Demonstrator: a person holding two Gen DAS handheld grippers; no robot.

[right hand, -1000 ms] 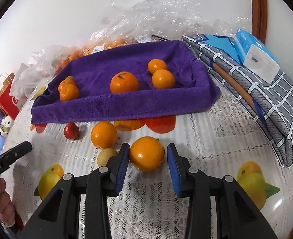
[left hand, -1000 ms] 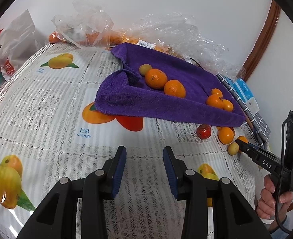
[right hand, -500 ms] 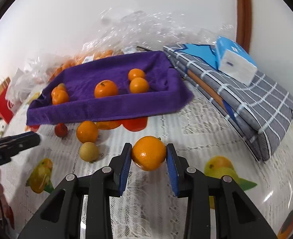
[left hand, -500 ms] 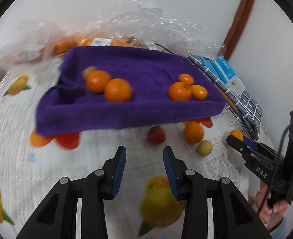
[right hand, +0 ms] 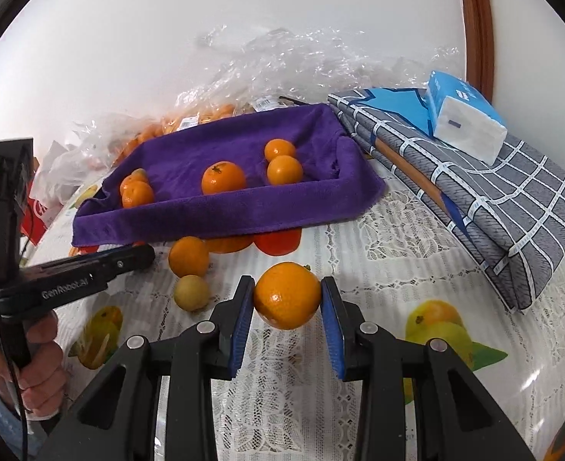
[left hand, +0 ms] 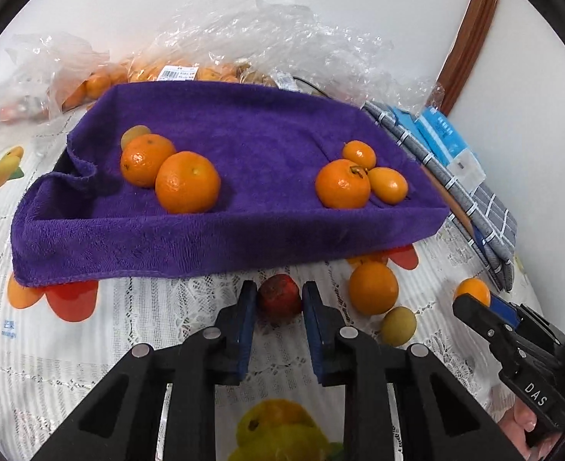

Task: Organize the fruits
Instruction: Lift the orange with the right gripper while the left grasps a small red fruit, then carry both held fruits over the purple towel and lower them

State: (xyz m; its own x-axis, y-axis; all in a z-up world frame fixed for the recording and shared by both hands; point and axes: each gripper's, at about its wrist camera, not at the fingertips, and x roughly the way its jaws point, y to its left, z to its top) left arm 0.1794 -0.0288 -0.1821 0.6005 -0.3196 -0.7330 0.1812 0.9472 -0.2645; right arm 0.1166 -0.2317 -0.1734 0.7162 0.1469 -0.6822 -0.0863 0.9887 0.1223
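The fingers [right hand: 241, 322] of the right gripper [right hand: 287, 320] are pinching an orange [right hand: 287, 295] by its two sides, lifted a little above the desk [right hand: 390, 253] in front of the purple towel tray [right hand: 221, 211]. The left gripper [left hand: 278, 326] has its fingers [left hand: 246, 319] spread on either side of a small red fruit [left hand: 279, 295], which lies on the desk just in front of the tray's near wall; I can't tell whether the pads touch it yet.

My worry for the right side is the hold itself. The orange is round and smooth-skinned and is caught only near the finger ends, so a jolt on the way over the tray wall could let it slip and roll off across the desk. On the left, closing off-centre could squirt the red fruit forward under the drooping towel edge, or nudge the loose orange [left hand: 373, 287] and the small yellow-green fruit [left hand: 398, 325] lying beside it, to the right of the red one. The soft wall could also fold if a gripper brushes it.

Inside the tray there are six fruits: two oranges and a small yellowish one at its left end, three smaller oranges at its right end. Behind the tray, plastic bags [left hand: 175, 73] hold more oranges.
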